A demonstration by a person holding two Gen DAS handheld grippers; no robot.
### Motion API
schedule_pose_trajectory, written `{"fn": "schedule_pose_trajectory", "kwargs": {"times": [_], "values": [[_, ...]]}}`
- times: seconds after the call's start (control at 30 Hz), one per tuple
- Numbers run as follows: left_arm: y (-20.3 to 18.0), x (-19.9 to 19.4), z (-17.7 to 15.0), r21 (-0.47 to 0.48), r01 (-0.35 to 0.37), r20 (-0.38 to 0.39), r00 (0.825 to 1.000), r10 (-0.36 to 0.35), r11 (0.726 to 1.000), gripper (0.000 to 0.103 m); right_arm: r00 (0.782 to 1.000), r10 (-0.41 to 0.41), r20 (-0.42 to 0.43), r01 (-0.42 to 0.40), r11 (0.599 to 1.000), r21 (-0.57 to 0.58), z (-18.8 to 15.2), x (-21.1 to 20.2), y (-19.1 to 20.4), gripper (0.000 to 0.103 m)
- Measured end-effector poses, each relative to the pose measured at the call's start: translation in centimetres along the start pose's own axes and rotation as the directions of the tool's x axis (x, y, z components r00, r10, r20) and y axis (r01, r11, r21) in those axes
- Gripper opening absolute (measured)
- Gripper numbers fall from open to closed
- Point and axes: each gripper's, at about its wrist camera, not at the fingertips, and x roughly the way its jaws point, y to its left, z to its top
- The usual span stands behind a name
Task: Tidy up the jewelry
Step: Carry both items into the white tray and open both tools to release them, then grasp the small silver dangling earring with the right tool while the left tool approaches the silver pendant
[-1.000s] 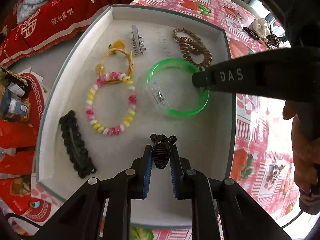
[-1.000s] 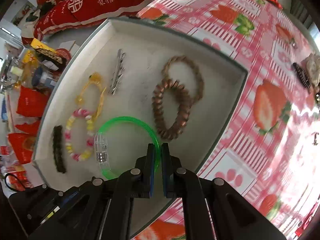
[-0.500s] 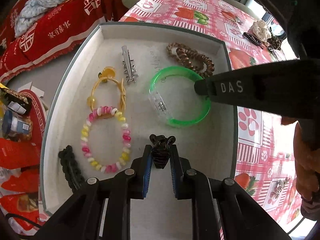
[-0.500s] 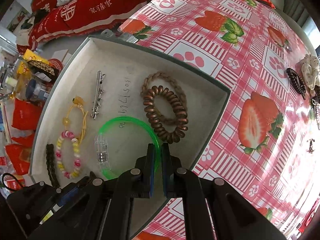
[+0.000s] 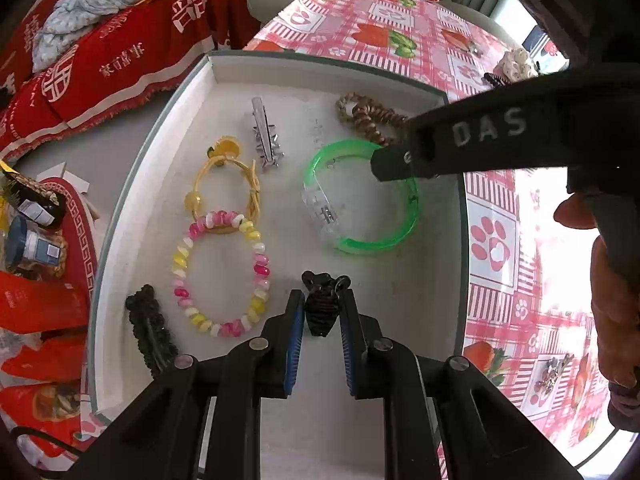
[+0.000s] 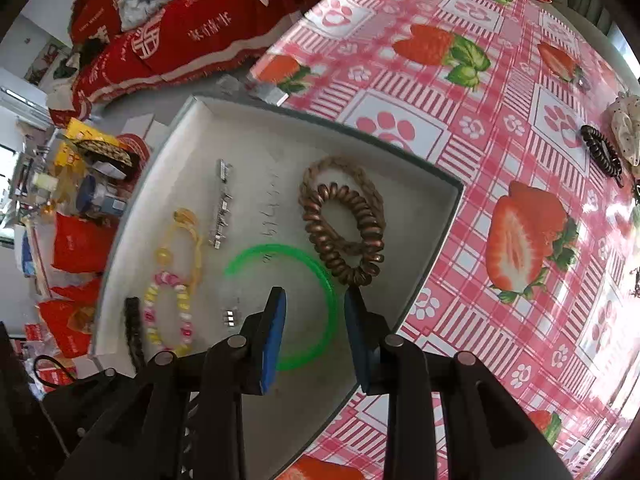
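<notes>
A white tray [image 5: 132,184] holds the jewelry. My left gripper [image 5: 320,300] is shut on a small dark claw clip [image 5: 322,312], held just above the tray floor near its front. A green bangle [image 5: 370,246] lies flat in the tray's right half. My right gripper [image 6: 315,294] hangs over the bangle [image 6: 276,246] with its jaws opening; the bangle's rim runs between the blue pads, untouched. One right finger [image 5: 472,140] crosses the left wrist view above the bangle. Brown spiral hair ties [image 6: 344,232] lie just beyond.
Also in the tray: a pink and yellow bead bracelet [image 5: 260,264], a yellow cord bracelet [image 5: 200,200], a silver clip [image 5: 264,136], a black clip [image 5: 152,332]. On the strawberry tablecloth [image 6: 520,220] lie a black spiral tie [image 6: 600,156] and a white scrunchie [image 6: 628,116]. Red cloth and packets are at left.
The right jaws have parted and let go of the green bangle, which now rests in the tray. The right gripper has drifted a little. The left gripper still grips the dark clip.
</notes>
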Motion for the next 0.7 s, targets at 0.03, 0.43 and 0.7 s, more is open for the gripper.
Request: {"fn": "schedule_pose_trajectory", "kwargs": {"times": [0.03,0.43,0.7], "values": [[-0.1,-0.2,-0.1,0.000,-0.002,0.001,1.000,0.002,1.000,0.024,1.000,0.006,0.010,-0.006,1.000,0.005,0.1,-0.4,-0.1,0.033],[-0.7,-2.8,-0.8,0.028,-0.051,0.039,0.998,0.050,0.998,0.094,0.993,0.024,0.119,-0.038,0.993,0.115,-2.7,-6.3,-3.3,0.036],[-4.2,-4.1,-0.8,0.144,-0.043,0.035,0.999,0.038,0.989,0.095,0.994,-0.022,0.111,-0.010,0.959,0.282,-9.2,-8.4,-8.6,0.064]]}}
